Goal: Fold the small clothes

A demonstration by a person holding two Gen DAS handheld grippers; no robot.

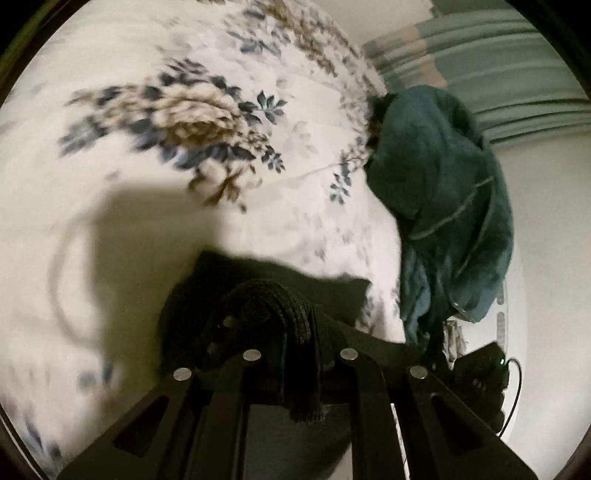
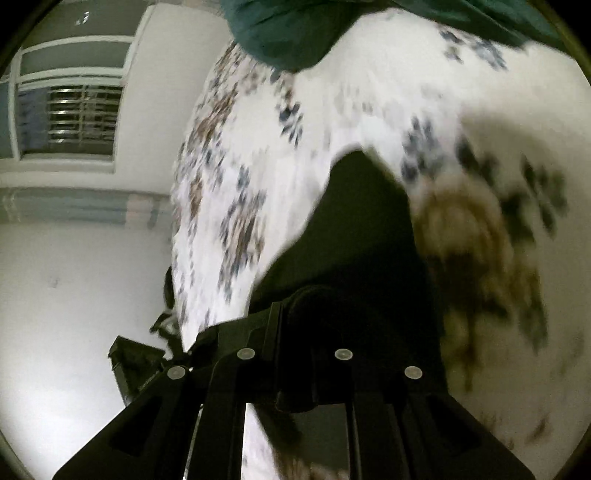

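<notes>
While both views are smeared by motion blur, the left gripper shows its jaws closed on a dark, ribbed knit garment, whose folded band arches over the fingers and hangs down between them. That garment lies low in the left wrist view, above a white bedsheet printed with blue and brown flowers, on which it casts a broad shadow. To the right, a crumpled teal cloth with pale seam lines rests at the sheet's edge, beside a striped grey-green curtain.

From the right wrist view, the right gripper is likewise clamped on dark fabric that rises from the jaws across the same floral sheet. The teal cloth sits at the top edge. A barred window and a pale wall fill the left side.
</notes>
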